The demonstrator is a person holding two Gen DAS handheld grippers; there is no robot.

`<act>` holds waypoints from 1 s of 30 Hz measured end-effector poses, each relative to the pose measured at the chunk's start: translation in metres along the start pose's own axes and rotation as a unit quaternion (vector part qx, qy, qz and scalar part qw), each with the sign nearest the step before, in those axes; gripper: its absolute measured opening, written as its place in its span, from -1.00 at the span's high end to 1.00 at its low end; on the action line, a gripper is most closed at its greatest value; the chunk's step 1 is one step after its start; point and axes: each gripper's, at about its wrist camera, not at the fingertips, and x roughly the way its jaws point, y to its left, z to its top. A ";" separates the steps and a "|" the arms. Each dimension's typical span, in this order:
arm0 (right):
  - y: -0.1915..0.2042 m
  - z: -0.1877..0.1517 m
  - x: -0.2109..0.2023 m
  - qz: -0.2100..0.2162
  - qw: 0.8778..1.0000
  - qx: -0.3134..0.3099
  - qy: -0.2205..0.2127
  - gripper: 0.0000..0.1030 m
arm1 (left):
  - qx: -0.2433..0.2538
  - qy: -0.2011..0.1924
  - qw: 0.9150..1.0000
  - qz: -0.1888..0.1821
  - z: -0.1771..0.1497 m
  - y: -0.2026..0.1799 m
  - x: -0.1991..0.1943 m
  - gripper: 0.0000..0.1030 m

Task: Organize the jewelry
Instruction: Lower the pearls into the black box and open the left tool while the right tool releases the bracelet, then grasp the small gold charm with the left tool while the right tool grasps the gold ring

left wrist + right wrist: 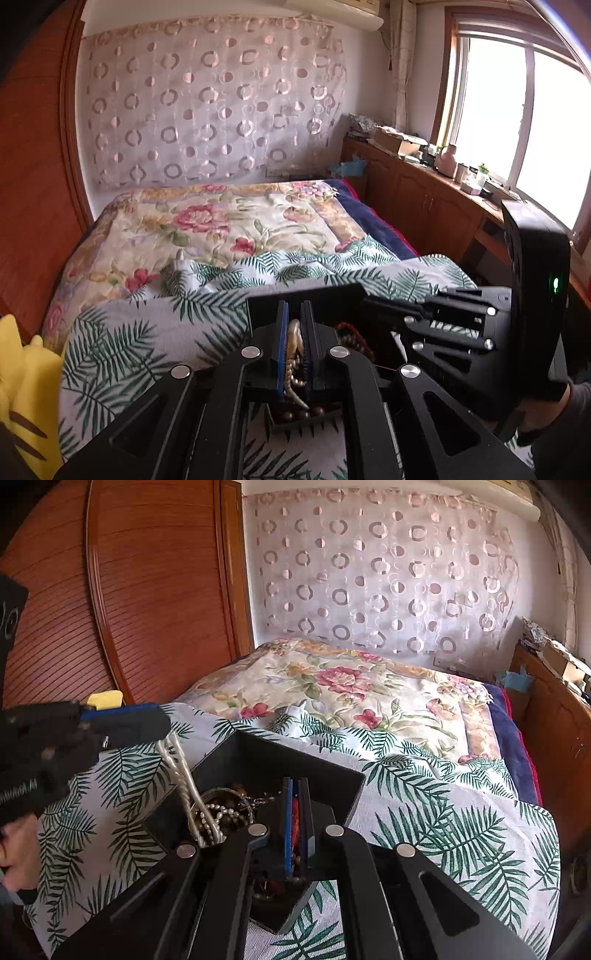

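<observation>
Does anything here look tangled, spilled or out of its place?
Yes. The jewelry in the black tray is one mixed heap. The left gripper lifts a pearl strand whose lower end is still in the heap. The right gripper is shut on a red piece. Nothing has spilled.

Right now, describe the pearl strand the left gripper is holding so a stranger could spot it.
On the bed's fern-print sheet sits a black box of tangled jewelry. The pearl strand rises from the box's left side to the left gripper. It is the only pale, white strand there; the beads around it are dark brown or red.
</observation>
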 end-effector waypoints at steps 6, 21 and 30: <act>-0.001 -0.017 -0.028 0.005 1.000 0.005 -0.005 0.32 | 0.006 -0.004 1.000 0.006 -0.020 0.001 -0.013 0.13; 0.021 -0.128 -0.098 0.021 0.998 0.005 0.053 0.35 | 0.016 0.026 0.999 -0.013 -0.102 -0.015 -0.046 -0.32; 0.024 -0.149 -0.084 0.033 0.996 0.011 0.088 0.35 | 0.031 0.050 0.998 -0.024 -0.127 -0.029 -0.046 -0.32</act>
